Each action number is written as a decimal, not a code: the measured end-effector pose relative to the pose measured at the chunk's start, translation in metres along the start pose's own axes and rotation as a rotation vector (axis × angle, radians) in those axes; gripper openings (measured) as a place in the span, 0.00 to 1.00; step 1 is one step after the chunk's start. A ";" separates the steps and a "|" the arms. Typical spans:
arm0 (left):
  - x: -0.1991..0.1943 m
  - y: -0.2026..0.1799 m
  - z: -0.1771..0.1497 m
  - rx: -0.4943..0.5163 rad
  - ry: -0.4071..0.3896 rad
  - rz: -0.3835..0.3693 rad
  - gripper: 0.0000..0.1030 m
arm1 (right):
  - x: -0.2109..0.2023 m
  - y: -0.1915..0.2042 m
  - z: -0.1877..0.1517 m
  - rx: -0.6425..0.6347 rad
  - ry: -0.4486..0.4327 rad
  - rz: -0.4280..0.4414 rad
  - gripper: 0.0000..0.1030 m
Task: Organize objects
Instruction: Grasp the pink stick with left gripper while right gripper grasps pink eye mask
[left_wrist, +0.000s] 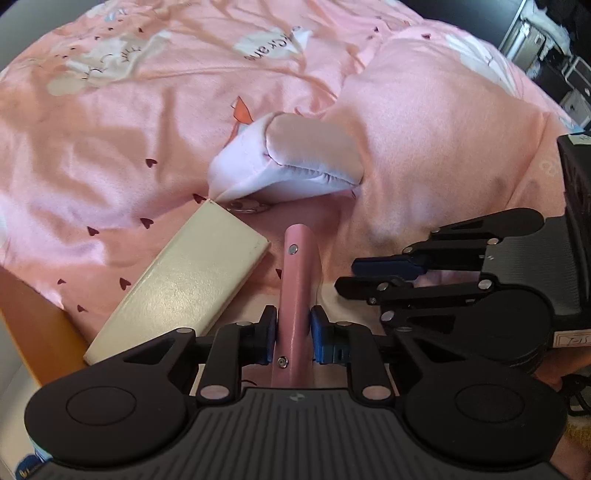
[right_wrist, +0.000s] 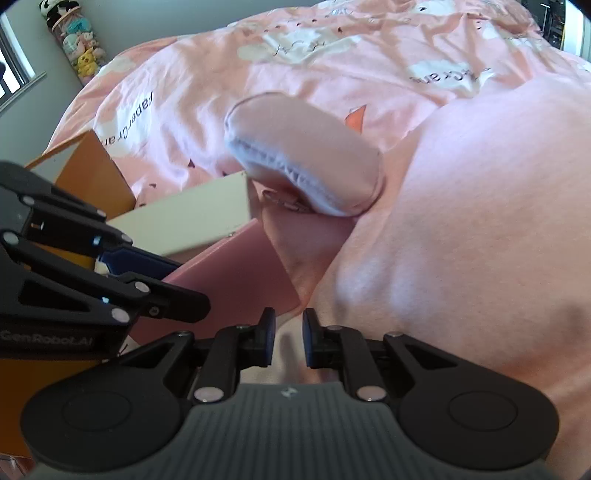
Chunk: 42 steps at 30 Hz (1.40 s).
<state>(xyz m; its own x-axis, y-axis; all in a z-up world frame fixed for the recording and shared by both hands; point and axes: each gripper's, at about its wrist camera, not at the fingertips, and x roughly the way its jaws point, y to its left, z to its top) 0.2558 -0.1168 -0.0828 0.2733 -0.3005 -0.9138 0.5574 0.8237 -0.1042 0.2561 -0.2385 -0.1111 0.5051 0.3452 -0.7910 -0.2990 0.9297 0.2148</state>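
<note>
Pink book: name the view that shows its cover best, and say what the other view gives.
Right wrist view: the pink book shows its broad cover, partly behind the left gripper. The left wrist view shows only its thin spine, edge-on between the left gripper's pads.

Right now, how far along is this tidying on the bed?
Nothing looks put away yet. In hand: the left gripper has its jaws clamped on the pink case, held on edge. The right gripper is shut on nothing. Left to sort: the cream box and the padded pouch, both lying on the pink bedding.
</note>
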 end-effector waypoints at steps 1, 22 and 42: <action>-0.006 0.002 -0.003 -0.026 -0.017 -0.002 0.20 | -0.006 0.001 0.001 -0.011 -0.017 -0.012 0.16; -0.075 0.016 -0.053 -0.439 -0.269 0.019 0.20 | -0.016 0.031 0.063 -0.284 -0.125 -0.237 0.44; -0.054 -0.023 -0.074 -0.381 -0.147 -0.005 0.19 | -0.072 0.034 -0.063 0.114 0.122 -0.132 0.35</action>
<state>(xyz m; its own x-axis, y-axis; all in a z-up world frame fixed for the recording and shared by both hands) 0.1704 -0.0837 -0.0603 0.3960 -0.3474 -0.8500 0.2357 0.9331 -0.2715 0.1587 -0.2394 -0.0832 0.4301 0.2083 -0.8784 -0.1400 0.9766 0.1631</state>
